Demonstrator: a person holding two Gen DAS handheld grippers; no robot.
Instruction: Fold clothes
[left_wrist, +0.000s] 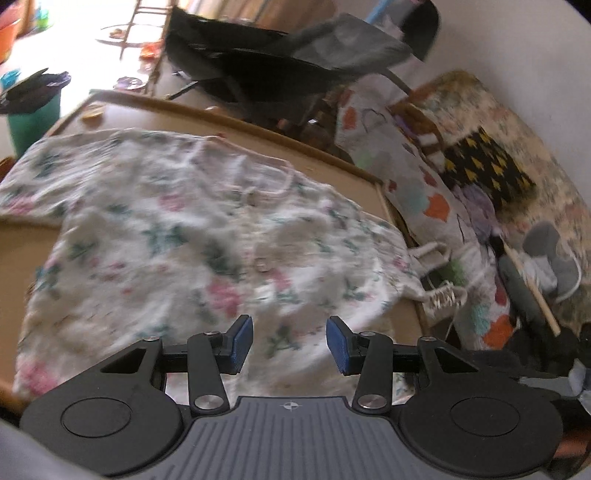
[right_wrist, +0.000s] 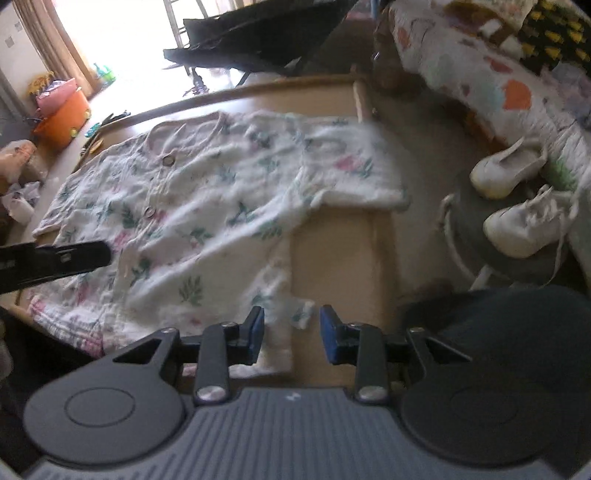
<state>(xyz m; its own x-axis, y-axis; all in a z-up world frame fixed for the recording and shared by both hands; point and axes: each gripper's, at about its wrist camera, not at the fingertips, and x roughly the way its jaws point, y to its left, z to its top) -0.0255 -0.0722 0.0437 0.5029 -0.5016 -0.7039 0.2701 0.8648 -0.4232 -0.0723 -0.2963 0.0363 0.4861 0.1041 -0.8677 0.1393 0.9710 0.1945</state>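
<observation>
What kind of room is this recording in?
Probably a lived-in home room: a floral shirt spread on a low wooden table, white sneakers on the floor, and a patterned quilt beside it.

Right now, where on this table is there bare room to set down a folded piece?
The clearest bare patch of the table is at the right gripper, bordered by the floral shirt, its right sleeve and the table's raised edge. A thinner strip runs behind the collar. The floor beside the table is crowded with white shoes and bedding.
</observation>
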